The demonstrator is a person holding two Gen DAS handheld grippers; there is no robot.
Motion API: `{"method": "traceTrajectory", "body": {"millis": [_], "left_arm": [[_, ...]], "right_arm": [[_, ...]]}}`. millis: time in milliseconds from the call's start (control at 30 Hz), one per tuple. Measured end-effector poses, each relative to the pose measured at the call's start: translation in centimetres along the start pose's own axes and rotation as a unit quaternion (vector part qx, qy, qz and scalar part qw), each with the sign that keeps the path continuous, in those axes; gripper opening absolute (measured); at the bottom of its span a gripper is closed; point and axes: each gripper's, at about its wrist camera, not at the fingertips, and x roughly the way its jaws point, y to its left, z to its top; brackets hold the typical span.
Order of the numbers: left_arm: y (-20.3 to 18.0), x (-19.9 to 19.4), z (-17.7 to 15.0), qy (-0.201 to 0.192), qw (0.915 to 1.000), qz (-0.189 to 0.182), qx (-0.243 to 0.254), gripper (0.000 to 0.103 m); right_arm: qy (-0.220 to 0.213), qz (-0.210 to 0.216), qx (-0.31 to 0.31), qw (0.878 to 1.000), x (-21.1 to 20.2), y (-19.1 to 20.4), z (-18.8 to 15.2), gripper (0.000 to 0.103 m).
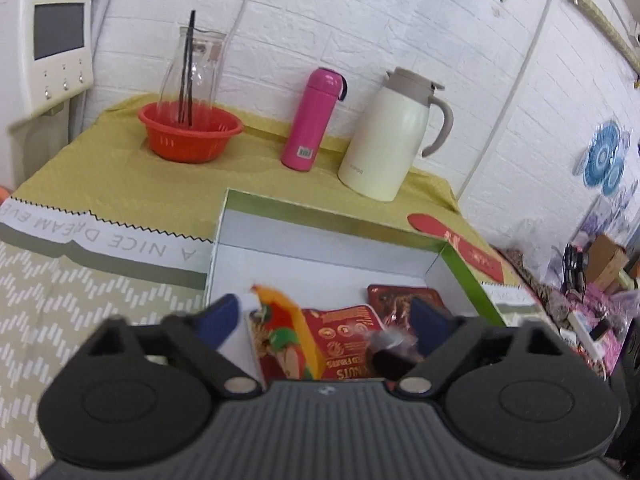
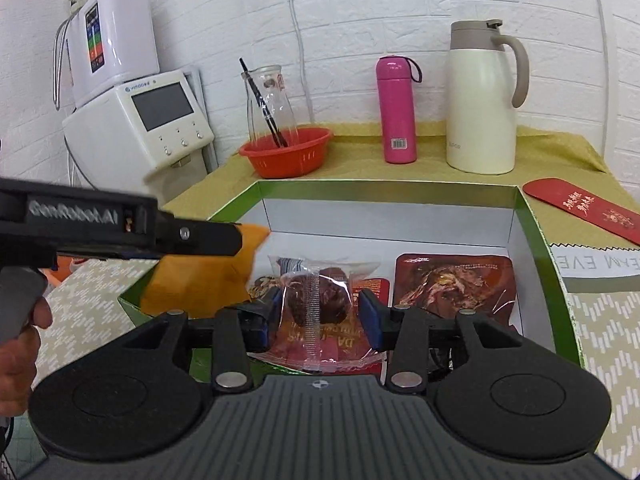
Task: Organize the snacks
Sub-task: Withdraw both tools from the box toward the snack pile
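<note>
The words "A NICE DREAM EVE" are printed on the tablecloth [image 1: 120, 236], seen upside down. At 12 o'clock from both claws, an open white box [image 2: 532, 224] with green edges is seen. "GenRobot.AI" is written on the left claw [image 1: 320, 320], whose fingers are spread apart over a red nut packet [image 1: 348, 344]. A clear-wrapped dark cake [image 2: 318, 300] is squeezed between the right claw [image 2: 320, 312] fingers, low over the box.

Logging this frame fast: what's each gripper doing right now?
Left gripper: open, holding nothing, over the box.
Right gripper: shut on the clear-wrapped bun.
</note>
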Motion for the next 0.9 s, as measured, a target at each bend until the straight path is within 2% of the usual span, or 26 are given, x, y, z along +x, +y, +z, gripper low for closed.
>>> {"method": "traceTrajectory", "body": {"millis": [33, 100, 167, 333, 467, 700, 900], "left_arm": [[0.1, -0.5, 0.0, -0.018, 0.9998, -0.004, -0.006, 0.101], [-0.1, -1.0, 0.3, -0.025, 0.9997, -0.001, 0.004, 0.101], [-0.2, -1.2, 0.5, -0.026, 0.9996, 0.012, 0.006, 0.101], [-0.3, -2.0, 0.3, -0.027, 0.9993, 0.028, 0.001, 0.101], [-1.1, -3.2, -0.1, -0.026, 0.9987, 0.039, 0.022, 0.101], [-3.5, -6.8, -1.2, -0.035, 0.9971, 0.042, 0.053, 0.101], [-5.6, -10.0, -2.7, -0.037, 0.9957, 0.045, 0.072, 0.101]], "right_arm": [[-0.011, -0.005, -0.011, 1.0, -0.3, 0.2, -0.1, 0.103], [-0.043, -0.019, -0.03, 0.998, -1.3, 0.5, -0.3, 0.103], [-0.058, -0.027, -0.045, 0.997, -2.0, 0.6, -0.2, 0.103], [-0.053, -0.029, -0.035, 0.998, -3.3, 0.3, -0.1, 0.103], [-0.053, -0.028, -0.018, 0.998, -4.5, 0.2, 0.2, 0.103], [-0.041, 0.008, 0.03, 0.999, -7.4, 0.6, 0.1, 0.103], [-0.035, 0.011, 0.014, 0.999, -10.7, 1.9, -0.9, 0.103]]}}
